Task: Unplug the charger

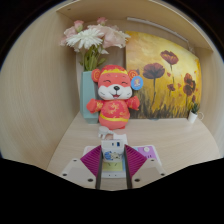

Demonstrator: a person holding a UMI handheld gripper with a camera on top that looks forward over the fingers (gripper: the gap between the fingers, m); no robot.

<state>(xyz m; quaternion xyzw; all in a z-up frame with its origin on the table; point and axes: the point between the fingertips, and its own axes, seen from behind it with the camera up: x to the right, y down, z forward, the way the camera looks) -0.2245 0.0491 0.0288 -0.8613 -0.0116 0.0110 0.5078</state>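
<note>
A small white charger [110, 149] with blue marks on its face sits between the two fingers of my gripper [111, 153]. Both magenta pads [92, 160] press against its sides, so the gripper is shut on it. Below the charger, between the fingers, a pale flat socket strip [113, 168] lies on the light wooden table [175, 140]. Whether the charger's pins are in the strip is hidden by its body.
Just beyond the fingers a red and white plush bear [115, 100] sits on the table. Behind it stands a vase of pale flowers [92, 45]. A poppy painting [165, 75] leans on the wall, with a white cup [194, 116] to the right. A purple item [148, 153] lies beside the right finger.
</note>
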